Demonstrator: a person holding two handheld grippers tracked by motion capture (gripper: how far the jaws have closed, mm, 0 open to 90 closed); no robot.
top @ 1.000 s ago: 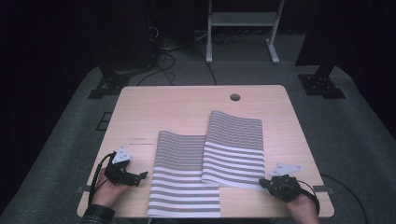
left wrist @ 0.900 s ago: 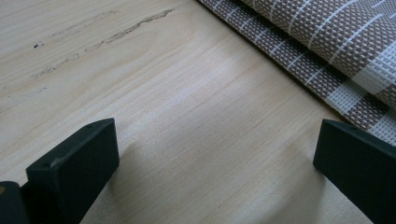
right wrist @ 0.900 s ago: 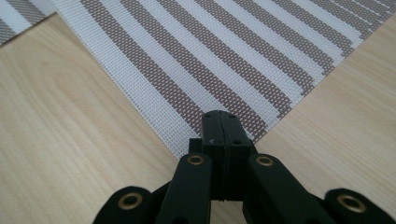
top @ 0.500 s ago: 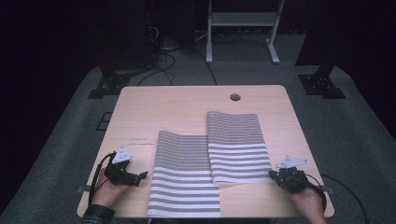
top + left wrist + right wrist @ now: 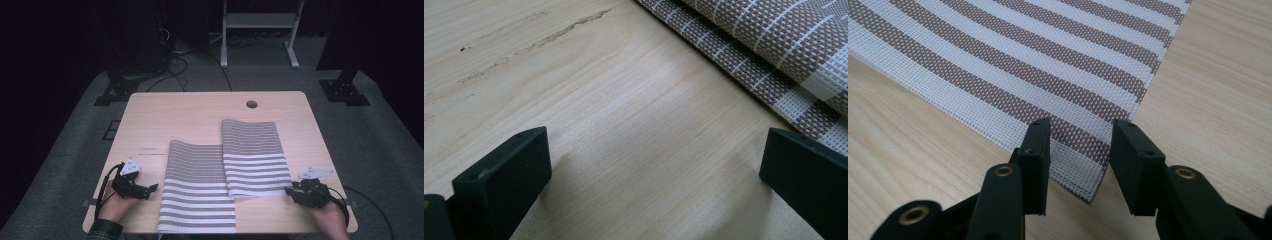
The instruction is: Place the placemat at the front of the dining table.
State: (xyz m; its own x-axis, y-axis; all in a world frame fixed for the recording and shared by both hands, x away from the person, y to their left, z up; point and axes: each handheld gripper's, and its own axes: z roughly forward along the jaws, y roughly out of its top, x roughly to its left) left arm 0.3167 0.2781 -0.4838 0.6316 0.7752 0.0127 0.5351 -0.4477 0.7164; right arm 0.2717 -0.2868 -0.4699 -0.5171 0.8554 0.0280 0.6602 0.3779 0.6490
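On the wooden table point(image 5: 165, 120) two striped mats lie side by side, flat, and they overlap a little in the middle: the near mat point(image 5: 197, 195) reaches to the front edge, and the far mat point(image 5: 255, 155) sits more to the right and further back. At the near right corner of the far mat is the right gripper point(image 5: 290, 191). Its jaws have just been opening; half a second ago they were still closed on this corner, and now they stand partly open with the corner point(image 5: 1088, 170) lying flat on the table between them, not pressed by either pad. So I judge that the far mat is now released and put down in its place. The left gripper point(image 5: 152, 187) rests on the table just beside the left edge of the near mat, and its place is the same as one second ago. Its jaws are wide open with nothing between them, only bare wood. The next step is probably to pull the right gripper back.
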